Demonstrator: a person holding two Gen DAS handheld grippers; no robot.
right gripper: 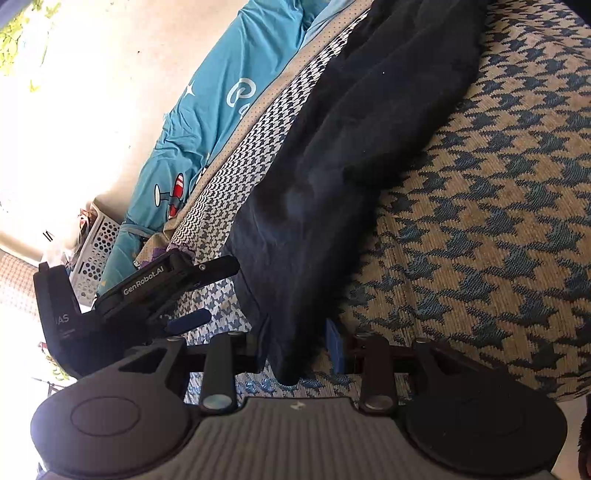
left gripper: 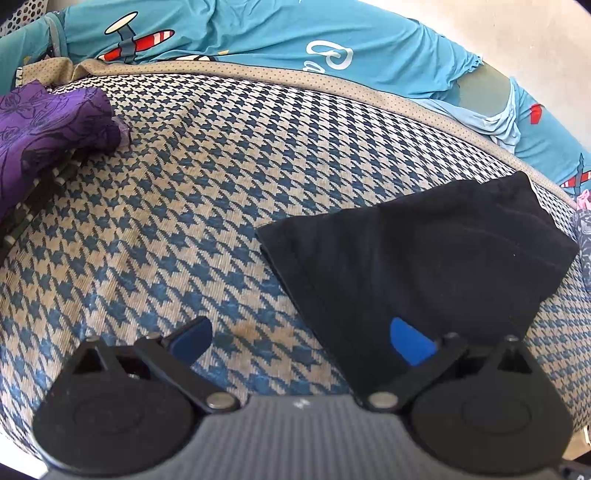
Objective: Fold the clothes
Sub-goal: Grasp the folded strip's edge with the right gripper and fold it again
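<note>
A folded black cloth garment point(left gripper: 424, 258) lies on the blue-and-beige houndstooth woven bed cover point(left gripper: 184, 221), toward its right side in the left wrist view. The left tongs point(left gripper: 301, 341) hang spread wide above it, grasping nothing; one blue fingertip point(left gripper: 410, 345) sits over the garment's near edge. The right tongs point(right gripper: 295, 347) are clenched on the garment's lower edge. A purple floral cloth point(left gripper: 48, 125) lies well apart; a turquoise aeroplane-print sheet point(left gripper: 258, 33) lies behind.

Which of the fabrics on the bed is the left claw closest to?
The black garment: it lies beside the left claw, one blue finger over its edge, unlike the purple floral cloth and the turquoise airplane-print fabric.
</note>
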